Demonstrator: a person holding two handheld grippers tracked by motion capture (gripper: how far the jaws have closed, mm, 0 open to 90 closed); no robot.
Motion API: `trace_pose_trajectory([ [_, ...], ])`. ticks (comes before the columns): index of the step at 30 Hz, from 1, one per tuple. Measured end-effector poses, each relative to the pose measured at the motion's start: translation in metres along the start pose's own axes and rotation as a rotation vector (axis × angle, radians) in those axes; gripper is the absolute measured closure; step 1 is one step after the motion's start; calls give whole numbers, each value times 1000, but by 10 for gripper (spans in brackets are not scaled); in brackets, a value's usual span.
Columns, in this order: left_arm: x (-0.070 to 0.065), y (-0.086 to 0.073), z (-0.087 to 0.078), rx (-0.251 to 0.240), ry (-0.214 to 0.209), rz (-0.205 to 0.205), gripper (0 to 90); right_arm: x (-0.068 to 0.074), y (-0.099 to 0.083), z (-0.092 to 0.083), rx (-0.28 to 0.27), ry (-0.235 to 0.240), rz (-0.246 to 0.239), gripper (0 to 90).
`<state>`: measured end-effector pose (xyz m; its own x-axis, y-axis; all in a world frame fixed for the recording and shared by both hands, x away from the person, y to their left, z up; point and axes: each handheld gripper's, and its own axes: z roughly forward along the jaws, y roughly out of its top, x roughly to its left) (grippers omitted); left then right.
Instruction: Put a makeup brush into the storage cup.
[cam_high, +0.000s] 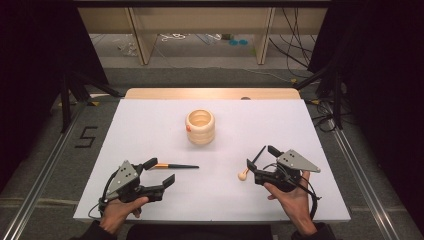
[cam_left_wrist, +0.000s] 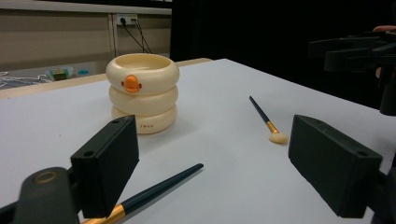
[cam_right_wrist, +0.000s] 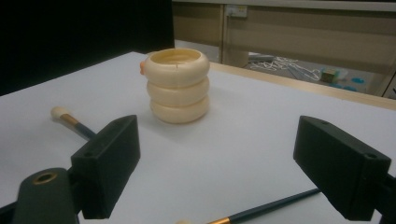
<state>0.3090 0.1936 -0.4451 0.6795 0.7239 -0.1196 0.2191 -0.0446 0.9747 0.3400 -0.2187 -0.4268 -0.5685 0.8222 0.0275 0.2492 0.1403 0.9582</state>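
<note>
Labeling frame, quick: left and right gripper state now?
Left gripper: open, holding nothing.
Right gripper: open, holding nothing.

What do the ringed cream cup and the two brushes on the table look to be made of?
Cream cup: probably matte plastic or silicone; smooth, even colour, soft sheen, moulded orange beak.
Left brush: dark glossy handle, lacquered wood or plastic, with a gold, metal-looking ferrule.
Right brush: the same dark handle and gold ferrule, with a pale, soft, fluffy bristle head.
</note>
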Motion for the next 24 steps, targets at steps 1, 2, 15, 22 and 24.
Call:
trace_pose_trajectory([
  [1, 0, 0, 0, 0, 0, -1, 159, -1, 0, 1, 2, 2, -9, 154],
  [2, 0, 0, 1, -3, -3, -2, 159, -1, -1, 1, 3, 14, -7, 154],
  [15, 1, 0, 1, -3, -9, -5, 159, -6, -1, 4, 27, 51, -34, 154],
  [22, 2, 0, 0, 8, 4, -3, 160, -5, 1, 11, 90, 91, -128, 159],
  [24, 2, 0, 0, 5, 8, -8, 160, -6, 2, 13, 102, 92, -150, 160],
])
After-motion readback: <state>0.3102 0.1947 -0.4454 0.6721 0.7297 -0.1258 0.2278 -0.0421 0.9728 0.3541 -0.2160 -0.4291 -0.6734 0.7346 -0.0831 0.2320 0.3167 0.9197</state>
